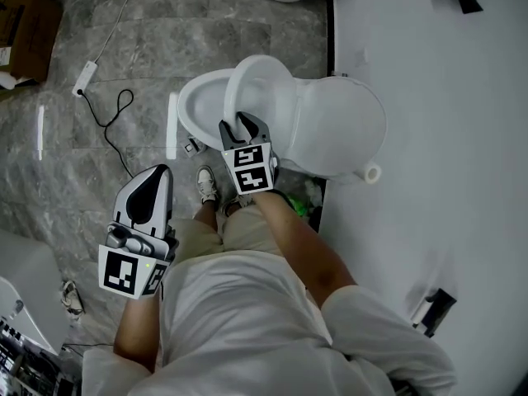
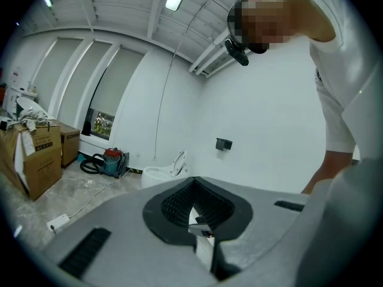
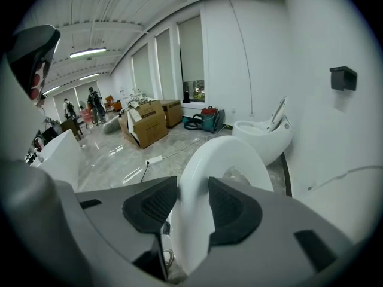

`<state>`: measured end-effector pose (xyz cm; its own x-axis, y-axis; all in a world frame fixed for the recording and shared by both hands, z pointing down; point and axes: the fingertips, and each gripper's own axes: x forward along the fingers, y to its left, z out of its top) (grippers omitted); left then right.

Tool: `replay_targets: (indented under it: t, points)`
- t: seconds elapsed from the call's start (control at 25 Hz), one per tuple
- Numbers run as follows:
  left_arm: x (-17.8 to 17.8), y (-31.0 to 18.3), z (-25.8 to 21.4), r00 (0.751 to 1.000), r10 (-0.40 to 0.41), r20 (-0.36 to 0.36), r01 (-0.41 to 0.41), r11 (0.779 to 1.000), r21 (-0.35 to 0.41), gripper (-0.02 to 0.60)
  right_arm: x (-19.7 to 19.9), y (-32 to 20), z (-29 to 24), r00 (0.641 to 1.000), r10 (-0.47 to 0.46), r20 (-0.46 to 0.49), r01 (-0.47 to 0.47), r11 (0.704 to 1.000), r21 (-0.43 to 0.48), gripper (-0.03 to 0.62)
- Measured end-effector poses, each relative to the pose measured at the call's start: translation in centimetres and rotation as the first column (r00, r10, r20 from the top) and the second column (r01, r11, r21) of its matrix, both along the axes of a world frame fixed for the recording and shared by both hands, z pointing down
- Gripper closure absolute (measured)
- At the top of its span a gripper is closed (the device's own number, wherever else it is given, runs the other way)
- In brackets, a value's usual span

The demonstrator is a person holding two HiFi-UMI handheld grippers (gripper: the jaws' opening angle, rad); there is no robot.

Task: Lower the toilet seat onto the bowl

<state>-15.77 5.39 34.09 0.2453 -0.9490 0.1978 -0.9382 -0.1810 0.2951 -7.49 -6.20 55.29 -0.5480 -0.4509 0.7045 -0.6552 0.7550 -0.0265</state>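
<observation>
The white toilet seat (image 1: 262, 79) stands half raised over the bowl (image 1: 196, 106), with the lid and tank (image 1: 342, 126) behind it against the wall. My right gripper (image 1: 242, 127) reaches forward to the seat's near rim. In the right gripper view the seat's ring (image 3: 222, 155) runs upright between the two black pads, and my right gripper (image 3: 191, 207) is shut on it. My left gripper (image 1: 153, 176) hangs back by the person's left thigh, away from the toilet. In its own view the left gripper (image 2: 195, 203) is shut with nothing in it.
A power strip (image 1: 85, 78) and its black cable lie on the grey stone floor left of the bowl. A cardboard box (image 1: 21, 15) sits at far left. Another white toilet (image 3: 263, 133) stands further along the wall. The person's shoes (image 1: 208, 185) are just before the bowl.
</observation>
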Motion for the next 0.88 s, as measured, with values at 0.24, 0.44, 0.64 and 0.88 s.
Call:
replay_targets:
  t: [0.24, 0.44, 0.64, 0.88]
  points:
    - [-0.6, -0.6, 2.7, 0.999, -0.005, 0.037, 0.006, 1.000, -0.021, 0.577, -2.3, 0.5, 1.6, 0.995, -0.095, -0.014, 0.095, 0.995, -0.006, 0.424]
    - [-1.8, -1.3, 5.5, 0.999, -0.028, 0.047, 0.030, 0.999, -0.041, 0.577, -4.1, 0.7, 3.4, 0.988, -0.153, -0.007, 0.153, 0.988, -0.007, 0.422]
    - [-2.8, -1.1, 8.4, 0.996, -0.075, 0.040, 0.078, 0.994, -0.075, 0.577, -5.7, 1.1, 5.9, 0.981, -0.194, -0.005, 0.194, 0.981, -0.019, 0.425]
    - [-3.9, -0.6, 11.8, 0.994, -0.104, 0.031, 0.107, 0.987, -0.122, 0.577, -8.3, 1.7, 9.3, 0.966, -0.257, 0.000, 0.257, 0.966, -0.028, 0.430]
